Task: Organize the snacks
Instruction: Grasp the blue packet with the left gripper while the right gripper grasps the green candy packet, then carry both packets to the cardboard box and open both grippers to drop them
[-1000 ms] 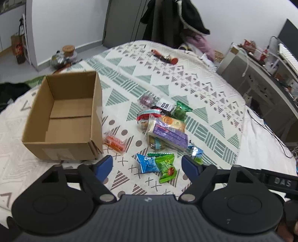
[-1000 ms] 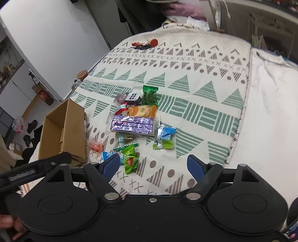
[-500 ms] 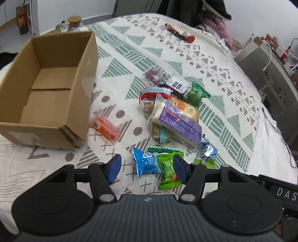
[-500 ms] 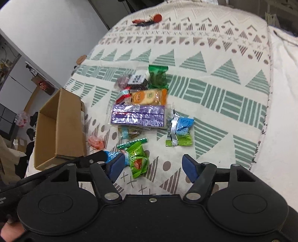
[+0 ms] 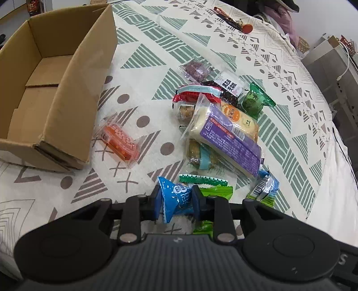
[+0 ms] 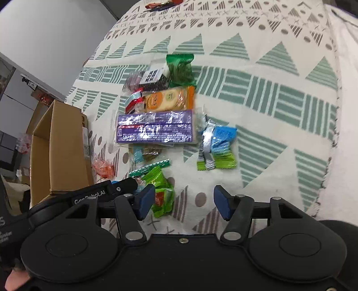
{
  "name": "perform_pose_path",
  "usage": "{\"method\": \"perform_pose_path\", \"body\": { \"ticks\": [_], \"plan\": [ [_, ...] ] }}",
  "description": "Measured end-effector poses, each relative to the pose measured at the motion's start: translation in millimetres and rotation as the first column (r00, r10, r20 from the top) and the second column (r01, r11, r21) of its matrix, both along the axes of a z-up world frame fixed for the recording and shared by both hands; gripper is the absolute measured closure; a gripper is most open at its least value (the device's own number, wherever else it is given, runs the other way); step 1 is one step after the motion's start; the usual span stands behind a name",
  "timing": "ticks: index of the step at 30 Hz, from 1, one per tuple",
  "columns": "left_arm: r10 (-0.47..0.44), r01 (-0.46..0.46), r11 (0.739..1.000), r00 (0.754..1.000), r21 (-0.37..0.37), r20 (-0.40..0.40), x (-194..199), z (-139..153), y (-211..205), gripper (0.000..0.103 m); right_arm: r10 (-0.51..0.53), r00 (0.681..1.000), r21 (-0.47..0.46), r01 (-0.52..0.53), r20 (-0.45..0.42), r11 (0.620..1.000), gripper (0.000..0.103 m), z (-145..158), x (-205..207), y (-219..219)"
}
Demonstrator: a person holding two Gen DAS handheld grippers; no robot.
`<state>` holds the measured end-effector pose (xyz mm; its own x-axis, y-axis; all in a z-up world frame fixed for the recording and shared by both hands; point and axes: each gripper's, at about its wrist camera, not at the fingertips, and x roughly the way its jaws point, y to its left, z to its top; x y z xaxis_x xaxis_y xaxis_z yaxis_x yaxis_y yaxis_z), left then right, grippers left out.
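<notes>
On patterned bedding, left claw (image 5: 176, 199) pinches a crinkled blue snack packet (image 5: 175, 197); right claw (image 6: 183, 202) gapes.

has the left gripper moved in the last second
Yes. The left gripper has come down and forward toward the cardboard box and snack pile, and its fingers have closed on the small blue snack packet.

A home bedroom: a bed (image 5: 223, 40) under a cream spread printed with green triangles fills the scene, clothes (image 5: 282, 15) are piled at its far end, and a grey desk (image 5: 331, 58) with a white cable stands on the right.
</notes>
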<state>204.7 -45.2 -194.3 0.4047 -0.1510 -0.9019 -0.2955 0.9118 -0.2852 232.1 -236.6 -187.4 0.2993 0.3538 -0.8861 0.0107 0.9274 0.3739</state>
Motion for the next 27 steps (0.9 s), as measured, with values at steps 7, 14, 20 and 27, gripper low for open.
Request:
{"method": "perform_pose_path", "body": {
  "ticks": [7,14,20,27],
  "plan": [
    [0.011,-0.010,1.000,0.998,-0.017,0.054,-12,11,17,0.087,0.016,1.000,-0.016,-0.016,0.002,1.000,0.044,-7,-4,18],
    [0.034,-0.026,0.997,0.992,-0.069,0.122,-26,20,41,0.088,-0.005,1.000,-0.023,0.005,0.013,1.000,0.044,-12,-7,32],
    [0.060,-0.036,0.992,0.978,-0.124,0.202,-42,29,55,0.088,-0.003,0.998,-0.045,0.006,0.061,0.999,0.044,-16,-9,49],
    [0.067,-0.033,0.993,0.953,-0.117,0.297,-56,54,75,0.088,-0.002,1.000,-0.124,0.005,0.024,0.992,0.072,-28,-6,63]
  ]
}}
